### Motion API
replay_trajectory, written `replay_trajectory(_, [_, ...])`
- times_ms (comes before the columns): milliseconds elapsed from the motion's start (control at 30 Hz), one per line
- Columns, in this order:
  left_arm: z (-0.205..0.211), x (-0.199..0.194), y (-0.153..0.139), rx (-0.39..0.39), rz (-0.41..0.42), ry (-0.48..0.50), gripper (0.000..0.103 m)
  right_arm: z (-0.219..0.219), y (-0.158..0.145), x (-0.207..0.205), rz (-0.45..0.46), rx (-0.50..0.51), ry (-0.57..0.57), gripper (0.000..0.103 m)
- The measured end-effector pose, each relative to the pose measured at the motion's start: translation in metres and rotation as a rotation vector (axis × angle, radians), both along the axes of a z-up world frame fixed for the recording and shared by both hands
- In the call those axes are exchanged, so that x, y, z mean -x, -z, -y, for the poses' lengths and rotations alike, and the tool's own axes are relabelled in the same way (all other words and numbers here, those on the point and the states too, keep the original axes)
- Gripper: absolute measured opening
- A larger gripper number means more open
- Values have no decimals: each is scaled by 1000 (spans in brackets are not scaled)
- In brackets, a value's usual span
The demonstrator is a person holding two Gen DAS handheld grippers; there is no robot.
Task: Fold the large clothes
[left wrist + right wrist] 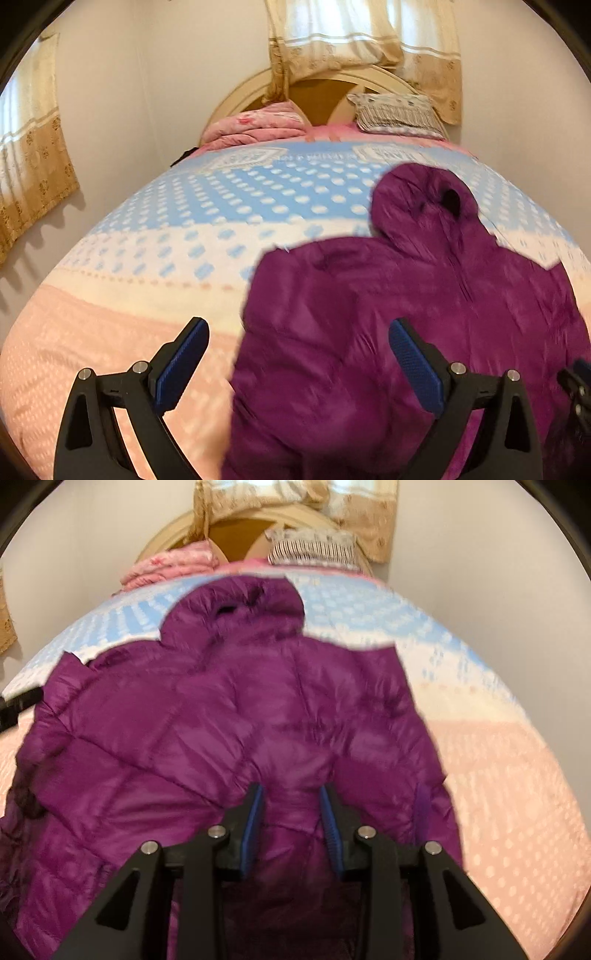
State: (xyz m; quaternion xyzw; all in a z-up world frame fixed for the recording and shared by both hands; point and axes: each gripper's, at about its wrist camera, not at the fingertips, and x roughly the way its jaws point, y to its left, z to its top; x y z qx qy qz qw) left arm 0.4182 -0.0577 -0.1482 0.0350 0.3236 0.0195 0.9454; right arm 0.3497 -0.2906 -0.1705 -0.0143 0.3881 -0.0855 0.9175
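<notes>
My right gripper (291,794) pinches a puffy fold near the jacket's (229,731) hem. My left gripper (297,326) is spread wide over its edge, holding nothing. The jacket lies flat on the bedspread (147,258), hood (255,602) toward the pillows (395,110).

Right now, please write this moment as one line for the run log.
jacket: spread on bed | left gripper: open, empty | right gripper: jaws pinching jacket fabric
</notes>
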Motion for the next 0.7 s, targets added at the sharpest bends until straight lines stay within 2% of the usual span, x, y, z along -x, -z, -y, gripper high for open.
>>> replay_trajectory(67, [-8,-18,2,-24,-17,-56,98,-10,-8,-6,14,28,-24,35])
replay_trajectory(133, [-20,-39,16,-23,-70,-109,98,-13,-8,-15,11,24,-36,35])
replay_trajectory(233, [-32,-59,44,-3,-150,-144,98,4,4,-38,-24,-11,0,34])
replay_trajectory(300, [-32,-66,61,8,-187,-132,98,23,15,-51,-51,-48,41,34])
replay_trajectory(500, [-17,-67,83,-46,-195,-100,98,58,36,-58,-57,-113,82,33])
replay_trajectory(567, [-14,-65,84,-69,-189,-102,98,54,36,-55,-53,-88,80,34])
replay_trajectory(700, [-14,-66,85,-68,-183,-109,99,51,36,-53,-51,-69,79,34])
